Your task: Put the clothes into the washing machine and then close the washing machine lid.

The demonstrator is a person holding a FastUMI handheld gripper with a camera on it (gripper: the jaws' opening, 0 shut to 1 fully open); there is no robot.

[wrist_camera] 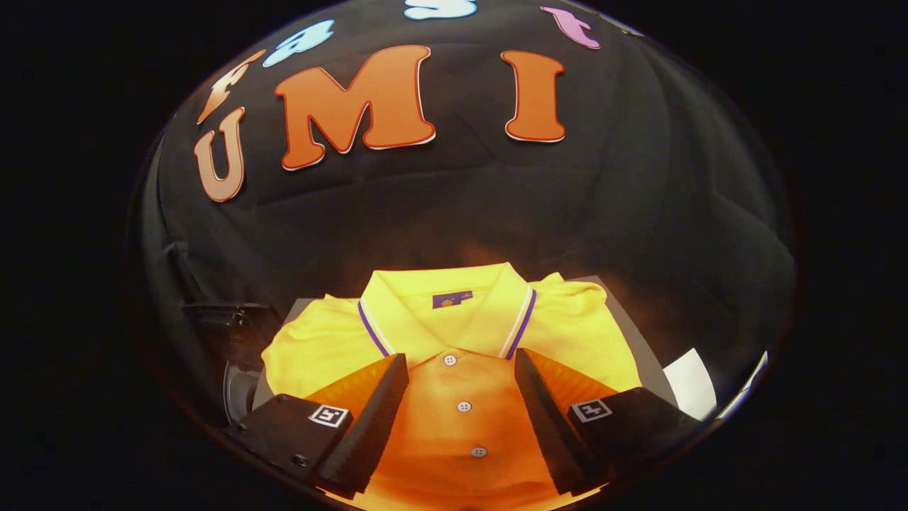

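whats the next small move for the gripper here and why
Probably lower the gripper straight down onto the yellow polo shirt and close. Its fingers are spread wide, one on each side of the button placket, and nothing is held yet. The shirt lies folded flat just under them, so a pinch at the placket should gather fabric.

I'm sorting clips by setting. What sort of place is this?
Likely a staged recording booth, not a home laundry room: a black cloth wall hangs behind, and a folded yellow polo shirt lies on a grey surface under the open gripper.
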